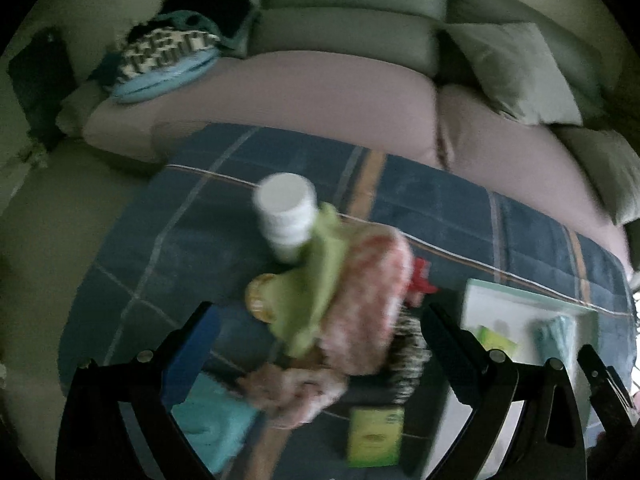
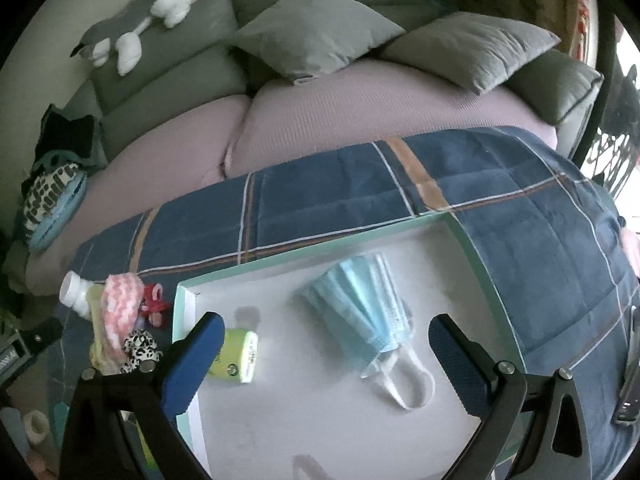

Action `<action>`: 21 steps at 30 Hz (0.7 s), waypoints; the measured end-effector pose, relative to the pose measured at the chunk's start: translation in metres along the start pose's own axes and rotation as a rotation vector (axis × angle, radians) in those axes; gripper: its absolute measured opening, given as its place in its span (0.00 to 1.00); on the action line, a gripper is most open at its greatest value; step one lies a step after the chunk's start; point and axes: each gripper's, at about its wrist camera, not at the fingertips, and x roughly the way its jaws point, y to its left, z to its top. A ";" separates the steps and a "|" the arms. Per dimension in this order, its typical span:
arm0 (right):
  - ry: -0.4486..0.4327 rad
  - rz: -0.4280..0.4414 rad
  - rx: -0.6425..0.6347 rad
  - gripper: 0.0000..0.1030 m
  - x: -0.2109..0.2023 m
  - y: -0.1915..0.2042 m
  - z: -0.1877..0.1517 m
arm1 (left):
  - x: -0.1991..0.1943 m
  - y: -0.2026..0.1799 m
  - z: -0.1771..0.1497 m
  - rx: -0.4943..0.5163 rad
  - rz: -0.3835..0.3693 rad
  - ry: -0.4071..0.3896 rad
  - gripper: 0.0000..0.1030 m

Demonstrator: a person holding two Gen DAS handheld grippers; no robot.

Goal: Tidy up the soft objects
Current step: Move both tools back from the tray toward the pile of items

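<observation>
Both tools gape: right tool (image 2: 324, 336) over masks (image 2: 360, 312); left tool (image 1: 316, 320) over clutter.

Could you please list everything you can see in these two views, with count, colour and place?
tray: one, white with mint rim, on the blue blanket
face masks: a bunch, light blue, in the tray
small pack: one, yellow-green, in the tray's left part
bottle: one, white, left of the tray
soft pile: several pink, green, red and leopard-print pieces, beside the bottle
blanket: one, blue plaid, over the table
cushions: two, grey, on the sofa
plush toy: one, grey-white, on the sofa back
left gripper: open, over the soft pile
right gripper: open, over the tray
</observation>
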 end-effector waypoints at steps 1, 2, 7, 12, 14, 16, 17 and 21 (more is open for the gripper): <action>0.000 0.000 -0.007 1.00 0.000 0.003 0.000 | 0.000 0.006 0.000 -0.008 0.007 -0.002 0.97; 0.000 0.004 -0.016 1.00 0.001 0.007 -0.001 | -0.001 0.011 0.000 -0.016 0.012 -0.003 0.97; 0.007 0.052 -0.059 1.00 0.002 0.028 -0.005 | 0.002 0.042 -0.003 -0.071 0.032 0.013 0.97; 0.020 0.062 -0.118 1.00 0.006 0.053 -0.011 | 0.010 0.064 -0.006 -0.112 0.068 0.036 0.97; 0.034 0.075 -0.121 1.00 0.008 0.059 -0.013 | 0.013 0.072 -0.008 -0.128 0.079 0.046 0.97; 0.047 0.087 -0.125 1.00 0.011 0.066 -0.015 | 0.016 0.080 -0.009 -0.138 0.098 0.054 0.97; 0.055 0.096 -0.129 1.00 0.012 0.071 -0.016 | 0.017 0.082 -0.010 -0.143 0.103 0.056 0.97; 0.074 0.127 -0.158 1.00 0.014 0.090 -0.023 | 0.020 0.094 -0.013 -0.162 0.098 0.068 0.97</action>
